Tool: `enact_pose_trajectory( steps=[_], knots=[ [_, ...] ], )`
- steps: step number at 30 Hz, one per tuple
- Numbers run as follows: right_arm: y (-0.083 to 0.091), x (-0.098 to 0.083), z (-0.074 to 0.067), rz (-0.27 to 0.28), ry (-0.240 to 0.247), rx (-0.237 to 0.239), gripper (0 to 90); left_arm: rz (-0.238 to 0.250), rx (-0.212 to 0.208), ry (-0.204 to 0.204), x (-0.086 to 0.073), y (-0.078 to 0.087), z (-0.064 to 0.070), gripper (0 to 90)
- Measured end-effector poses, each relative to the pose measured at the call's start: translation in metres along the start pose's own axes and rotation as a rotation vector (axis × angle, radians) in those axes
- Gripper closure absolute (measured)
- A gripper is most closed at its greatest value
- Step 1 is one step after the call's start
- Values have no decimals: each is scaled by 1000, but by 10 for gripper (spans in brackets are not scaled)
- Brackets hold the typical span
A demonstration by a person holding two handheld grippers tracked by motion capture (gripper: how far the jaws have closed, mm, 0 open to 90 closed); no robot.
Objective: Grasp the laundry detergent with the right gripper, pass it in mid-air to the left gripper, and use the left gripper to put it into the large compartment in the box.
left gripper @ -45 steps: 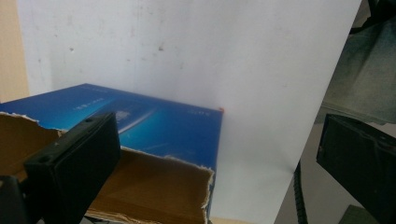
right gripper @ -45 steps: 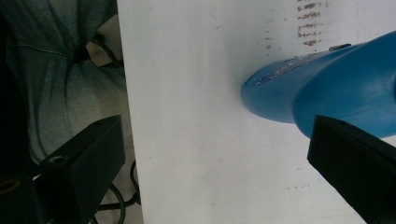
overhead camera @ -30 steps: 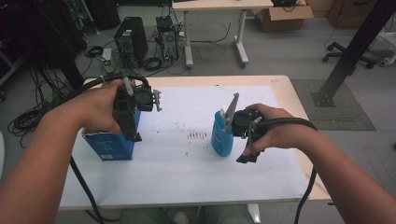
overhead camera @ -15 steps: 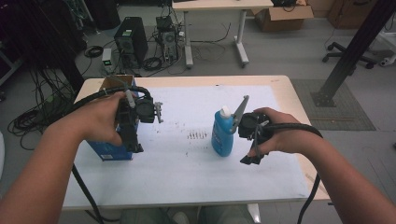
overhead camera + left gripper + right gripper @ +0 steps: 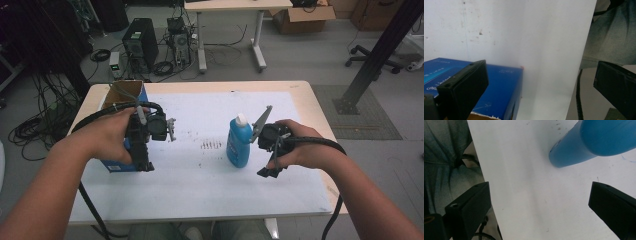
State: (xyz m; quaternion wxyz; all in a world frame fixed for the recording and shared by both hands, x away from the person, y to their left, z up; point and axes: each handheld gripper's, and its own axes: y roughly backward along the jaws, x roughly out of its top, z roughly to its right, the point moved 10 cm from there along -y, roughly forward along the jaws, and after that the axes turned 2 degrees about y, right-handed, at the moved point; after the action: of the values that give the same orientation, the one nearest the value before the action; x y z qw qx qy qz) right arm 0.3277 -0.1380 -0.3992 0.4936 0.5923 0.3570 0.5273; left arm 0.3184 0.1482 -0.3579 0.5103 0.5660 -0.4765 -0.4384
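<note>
Both your left gripper [image 5: 145, 165] and right gripper [image 5: 265, 172] gape empty; you've drawn right back from the blue bottle [image 5: 238, 142].

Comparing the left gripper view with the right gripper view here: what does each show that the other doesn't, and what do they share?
Left gripper view: the blue box under the left gripper, its top open by the high view. Right gripper view: the blue bottle standing beyond the right gripper. Both share wide-open black jaws with nothing between them, the white table sheet and the person's grey-green clothing past the table edge.
</note>
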Motion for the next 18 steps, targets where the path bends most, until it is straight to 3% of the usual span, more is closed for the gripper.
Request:
enact_pose_trajectory(
  steps=[18],
  knots=[
    [-19,-4,13,116,-103,-22,43,17,-15,10,-2,-8,7,2]
  ],
)
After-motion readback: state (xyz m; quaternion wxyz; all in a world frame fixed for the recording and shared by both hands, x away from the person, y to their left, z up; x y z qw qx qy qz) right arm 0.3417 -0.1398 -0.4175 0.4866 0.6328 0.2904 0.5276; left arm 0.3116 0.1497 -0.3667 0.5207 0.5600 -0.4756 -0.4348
